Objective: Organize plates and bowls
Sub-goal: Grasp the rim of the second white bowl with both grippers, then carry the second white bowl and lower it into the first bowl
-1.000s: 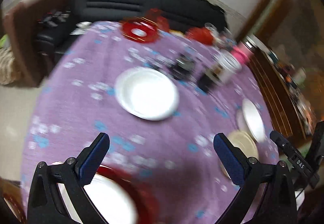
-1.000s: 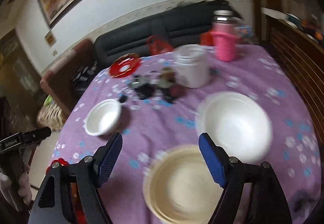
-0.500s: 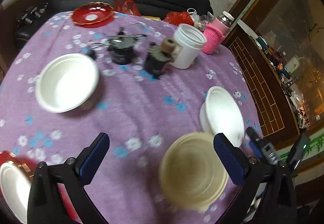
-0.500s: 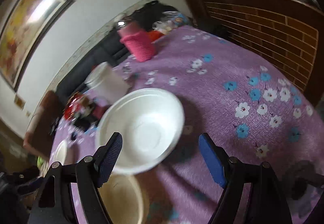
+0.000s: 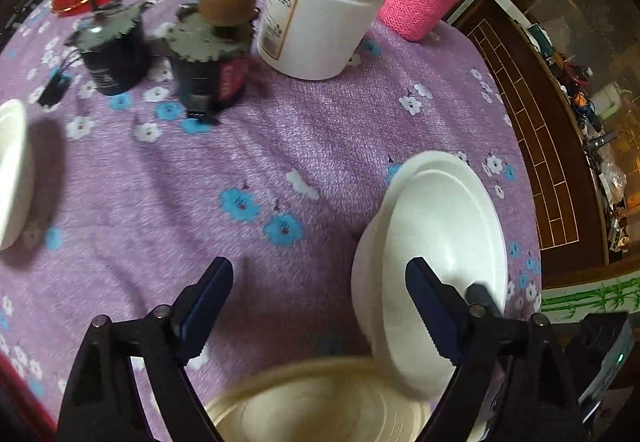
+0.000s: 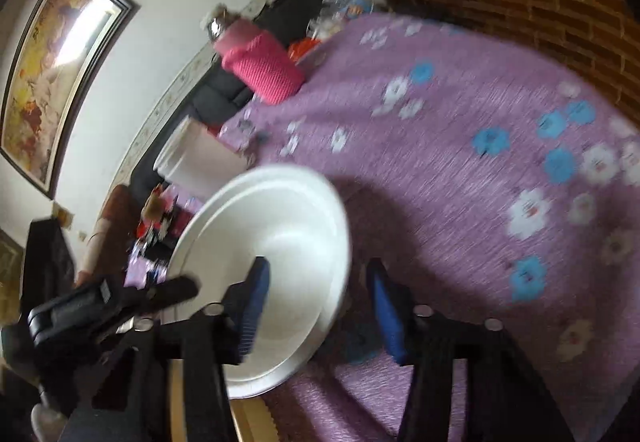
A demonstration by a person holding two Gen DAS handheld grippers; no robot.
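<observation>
Left wrist view: left gripper (image 5: 320, 302) has swung from the far white bowl to the cream bowl (image 5: 320, 398); jaws closing, nothing clamped.

Right wrist view: right gripper (image 6: 318, 306) closing astride the white bowl (image 6: 280, 242) rim, seemingly not yet pinching; stacking looks next.

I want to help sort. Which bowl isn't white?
The cream bowl nearest the camera, below the left tool. The tilted bowl and the far-left one are white.

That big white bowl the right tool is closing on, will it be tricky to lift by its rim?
Probably a little. The white bowl looks smooth and glossy, so the right gripper, closing astride its rim, might slip. Its wide, shallow shape could tilt when lifted from one edge. It looks rigid, likely breakable.
</observation>
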